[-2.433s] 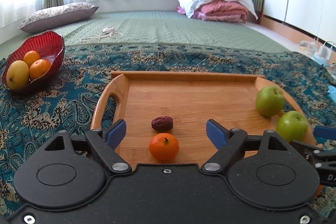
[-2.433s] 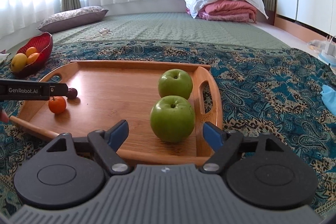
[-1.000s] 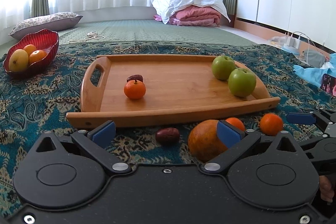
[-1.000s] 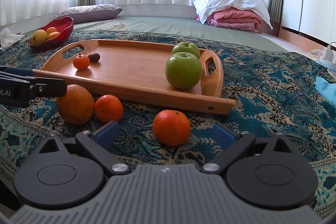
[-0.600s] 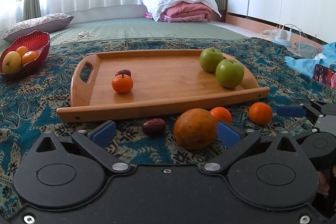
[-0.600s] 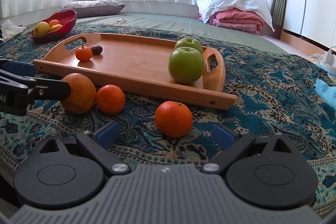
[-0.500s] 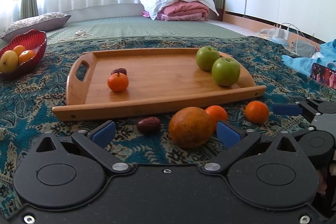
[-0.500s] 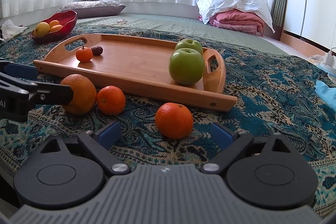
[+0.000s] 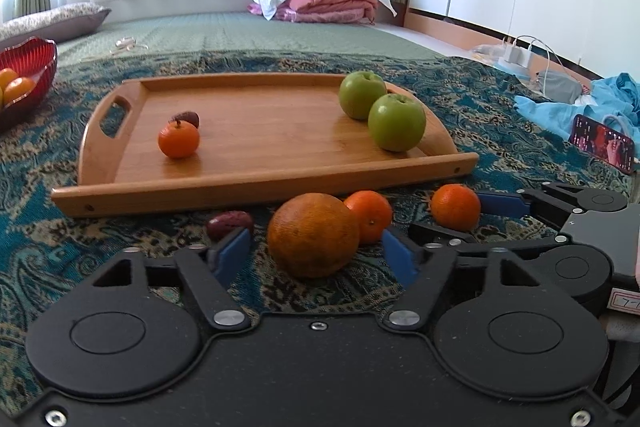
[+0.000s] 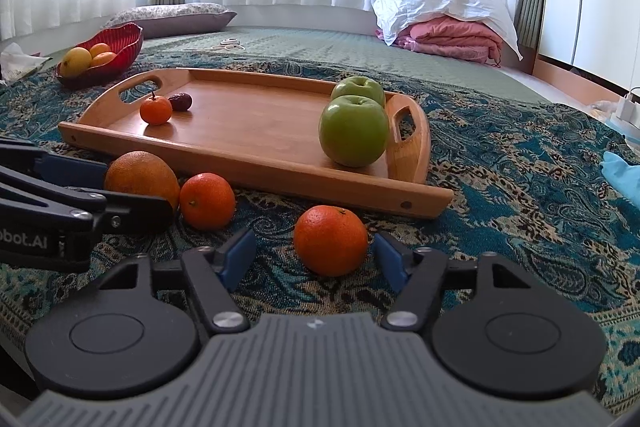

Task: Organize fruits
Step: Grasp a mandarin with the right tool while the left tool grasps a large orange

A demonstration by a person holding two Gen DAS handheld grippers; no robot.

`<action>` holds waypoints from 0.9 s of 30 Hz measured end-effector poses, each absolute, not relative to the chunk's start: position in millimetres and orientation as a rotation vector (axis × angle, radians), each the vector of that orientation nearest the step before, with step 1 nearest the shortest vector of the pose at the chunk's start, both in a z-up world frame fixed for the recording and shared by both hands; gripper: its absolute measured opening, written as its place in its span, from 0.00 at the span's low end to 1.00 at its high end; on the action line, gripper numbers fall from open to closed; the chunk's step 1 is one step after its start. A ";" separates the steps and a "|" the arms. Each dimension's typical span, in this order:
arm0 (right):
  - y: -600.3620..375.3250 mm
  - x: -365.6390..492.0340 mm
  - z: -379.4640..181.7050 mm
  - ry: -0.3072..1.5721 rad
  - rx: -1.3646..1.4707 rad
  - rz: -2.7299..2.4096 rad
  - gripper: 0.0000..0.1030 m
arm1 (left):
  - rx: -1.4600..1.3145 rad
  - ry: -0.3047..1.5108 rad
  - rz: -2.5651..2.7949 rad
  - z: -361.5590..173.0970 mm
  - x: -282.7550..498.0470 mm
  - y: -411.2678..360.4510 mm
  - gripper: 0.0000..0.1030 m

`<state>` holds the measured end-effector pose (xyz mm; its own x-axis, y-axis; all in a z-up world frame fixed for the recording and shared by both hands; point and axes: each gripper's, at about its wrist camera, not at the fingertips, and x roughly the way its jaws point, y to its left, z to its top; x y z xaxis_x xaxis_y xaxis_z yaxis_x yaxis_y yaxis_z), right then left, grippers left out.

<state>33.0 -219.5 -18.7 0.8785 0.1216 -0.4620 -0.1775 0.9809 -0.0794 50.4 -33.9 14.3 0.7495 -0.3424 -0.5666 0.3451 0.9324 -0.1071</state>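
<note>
A wooden tray [image 9: 256, 131] [image 10: 260, 131] on the patterned cloth holds two green apples [image 9: 396, 123] [image 10: 354, 131], a small tangerine [image 9: 178, 141] [image 10: 156, 110] and a dark date [image 9: 186, 117]. In front of the tray lie a large orange [image 9: 314, 241] [image 10: 142, 177], two tangerines [image 9: 370, 215] [image 9: 455, 207] and a date [image 9: 230, 225]. My left gripper [image 9: 316, 257] is open around the large orange. My right gripper [image 10: 314, 257] is open around the right tangerine [image 10: 331, 240]. The other tangerine [image 10: 207, 201] lies between the two grippers.
A red bowl [image 10: 108, 55] with yellow and orange fruit stands far left. A phone [image 9: 602, 143] and blue cloth [image 9: 560, 111] lie at the right. Pillows and folded bedding [image 10: 444, 23] are at the back.
Both grippers have pulled back from over the tray to the fruit in front of it. They have then moved forward, so the large orange and the right tangerine now sit between their open fingers.
</note>
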 end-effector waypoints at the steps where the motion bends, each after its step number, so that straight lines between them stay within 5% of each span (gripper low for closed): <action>1: -219.6 33.5 -18.5 0.472 -0.119 0.157 0.74 | 0.003 0.624 -0.377 13.3 50.8 -34.9 0.60; 6: -219.9 34.8 -18.4 0.472 -0.116 0.158 0.62 | -0.007 0.639 -0.361 9.4 52.9 -36.5 0.53; 10: -221.1 35.6 -17.6 0.472 -0.111 0.128 0.43 | -0.025 0.644 -0.345 9.5 55.3 -34.4 0.47; 27: -213.0 63.9 19.2 0.401 -0.042 0.142 0.41 | -0.057 0.534 -0.265 54.1 90.6 -10.8 0.46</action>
